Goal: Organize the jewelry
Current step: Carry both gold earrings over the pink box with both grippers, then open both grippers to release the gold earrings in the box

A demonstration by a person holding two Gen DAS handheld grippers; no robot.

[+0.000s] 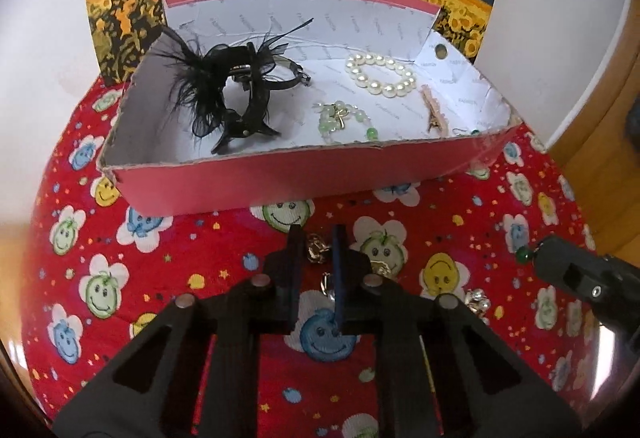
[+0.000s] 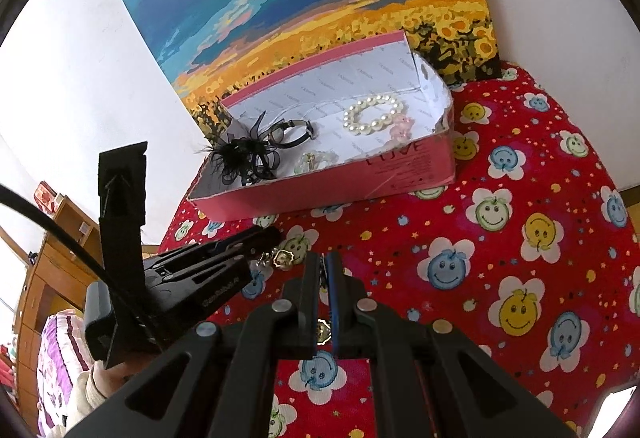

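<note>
Jaws of the left gripper (image 1: 316,250) pinch a gold earring (image 1: 317,251); right gripper (image 2: 325,270) jaws closed.

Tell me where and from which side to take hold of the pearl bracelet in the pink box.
Grip the pearl bracelet across one strand of its loop, on the near arc facing the box's front wall. It lies flat on the box floor as an open ring, so one finger can likely drop inside the loop and one outside. Come from above: the walls block a side approach, and the pink clip lies close on the right.
</note>
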